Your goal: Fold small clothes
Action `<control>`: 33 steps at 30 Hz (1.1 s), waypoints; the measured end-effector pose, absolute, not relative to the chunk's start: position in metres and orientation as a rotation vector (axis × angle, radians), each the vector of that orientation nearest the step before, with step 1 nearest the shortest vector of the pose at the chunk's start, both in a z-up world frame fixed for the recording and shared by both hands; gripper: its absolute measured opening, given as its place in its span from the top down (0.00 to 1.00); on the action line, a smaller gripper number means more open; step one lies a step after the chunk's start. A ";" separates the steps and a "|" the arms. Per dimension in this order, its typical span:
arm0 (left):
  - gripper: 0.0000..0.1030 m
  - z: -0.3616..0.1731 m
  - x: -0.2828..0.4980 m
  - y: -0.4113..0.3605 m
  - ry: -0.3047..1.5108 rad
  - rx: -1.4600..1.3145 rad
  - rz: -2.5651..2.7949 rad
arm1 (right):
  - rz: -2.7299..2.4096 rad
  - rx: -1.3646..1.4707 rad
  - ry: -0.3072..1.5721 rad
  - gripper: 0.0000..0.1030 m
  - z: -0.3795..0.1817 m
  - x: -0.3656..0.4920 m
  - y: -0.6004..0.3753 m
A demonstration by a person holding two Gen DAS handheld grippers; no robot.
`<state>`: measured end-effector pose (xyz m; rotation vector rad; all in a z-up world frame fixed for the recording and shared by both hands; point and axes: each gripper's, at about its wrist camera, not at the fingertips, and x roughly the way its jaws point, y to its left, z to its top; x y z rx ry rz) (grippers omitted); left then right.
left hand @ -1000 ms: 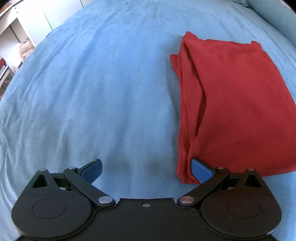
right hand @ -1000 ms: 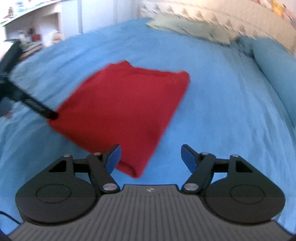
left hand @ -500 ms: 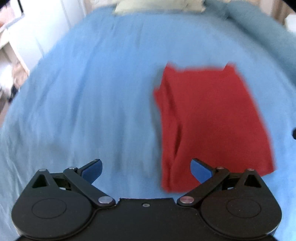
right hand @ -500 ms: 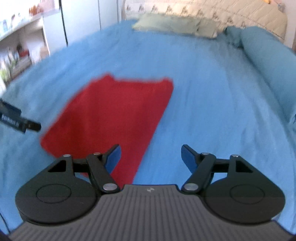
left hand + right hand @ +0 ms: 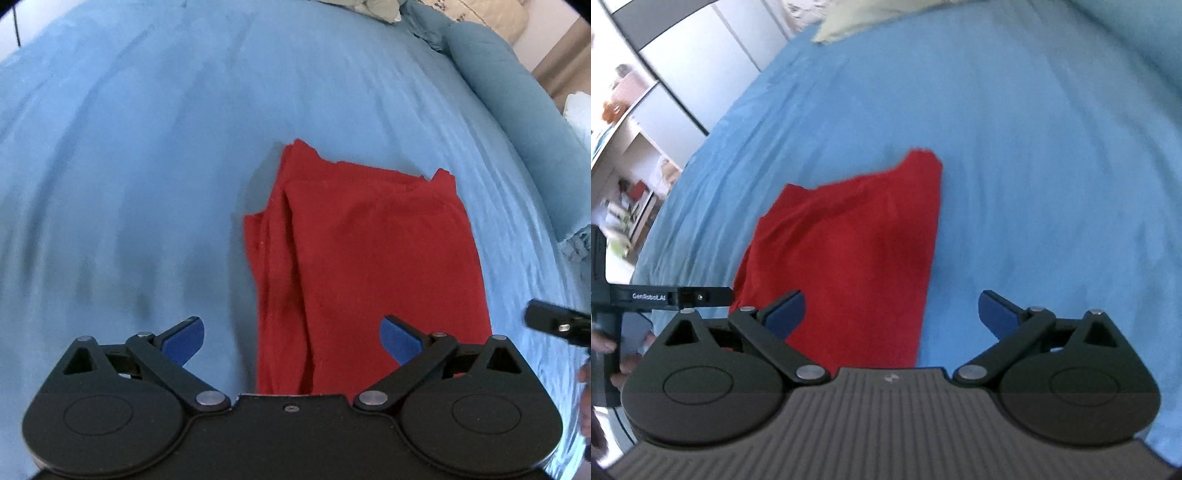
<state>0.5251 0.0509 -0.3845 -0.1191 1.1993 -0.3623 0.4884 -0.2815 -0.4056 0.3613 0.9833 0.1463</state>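
A folded red garment (image 5: 362,258) lies flat on the blue bedspread (image 5: 147,147). It also shows in the right wrist view (image 5: 857,251). My left gripper (image 5: 291,338) is open and empty, held above the garment's near edge. My right gripper (image 5: 890,312) is open and empty, above the garment's near right edge. The left gripper's body (image 5: 665,295) shows at the left of the right wrist view. The right gripper's tip (image 5: 554,321) shows at the right of the left wrist view.
A long blue bolster (image 5: 517,110) lies along the bed's right side. A pale pillow (image 5: 849,26) lies at the head of the bed. White shelves (image 5: 624,177) and cupboard doors (image 5: 701,70) stand left of the bed.
Both grippers have drawn back and up from the garment, which now lies farther ahead. Both stayed open and empty. The garment has not moved.
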 end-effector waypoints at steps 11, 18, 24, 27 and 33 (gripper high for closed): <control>0.33 -0.417 0.531 0.032 1.207 -0.111 -0.464 | 0.154 0.472 1.065 0.30 -0.464 0.494 -0.264; 0.73 -0.389 0.528 0.024 1.195 -0.085 -0.488 | 0.203 0.398 1.059 0.60 -0.436 0.502 -0.247; 0.73 -0.349 0.501 0.011 1.147 -0.057 -0.519 | 0.235 0.395 1.003 0.60 -0.392 0.483 -0.249; 0.73 -0.334 0.476 0.001 1.135 -0.046 -0.537 | 0.240 0.404 0.988 0.60 -0.373 0.459 -0.262; 0.73 -0.325 0.407 -0.030 1.112 -0.007 -0.590 | 0.213 0.378 0.981 0.60 -0.353 0.392 -0.292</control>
